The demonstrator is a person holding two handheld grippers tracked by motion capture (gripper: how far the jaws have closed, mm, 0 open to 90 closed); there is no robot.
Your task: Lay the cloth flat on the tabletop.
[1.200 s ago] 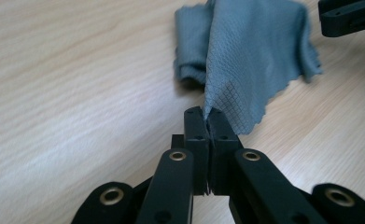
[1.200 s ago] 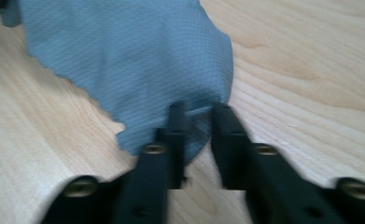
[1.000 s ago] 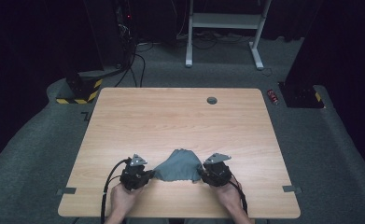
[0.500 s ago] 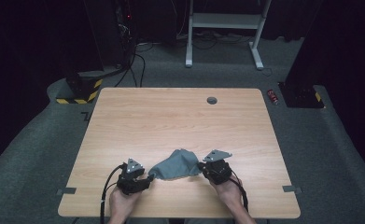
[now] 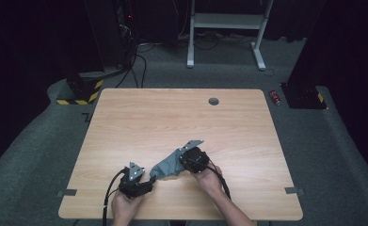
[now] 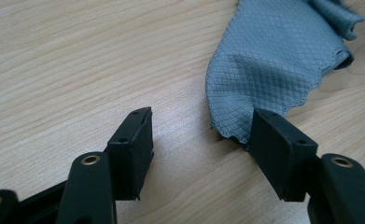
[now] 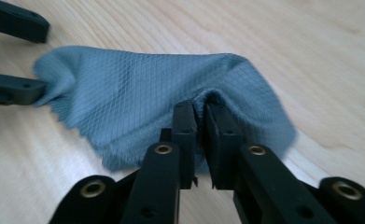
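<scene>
Right gripper view: cloth pinched in right tool

Wooden table; grey cloth lying on it.

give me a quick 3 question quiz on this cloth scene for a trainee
1. True or false: the left gripper is clamped on the grey cloth.
2. Which gripper pinches a fold of the cloth? A) left B) right C) both
3. What surface does the cloth lie on?

Key:
1. False. Its jaws have just been opening and stand apart, with only the cloth's edge against one finger.
2. B. The right gripper has its pads closed on a raised fold of cloth.
3. The light wooden table.
</scene>
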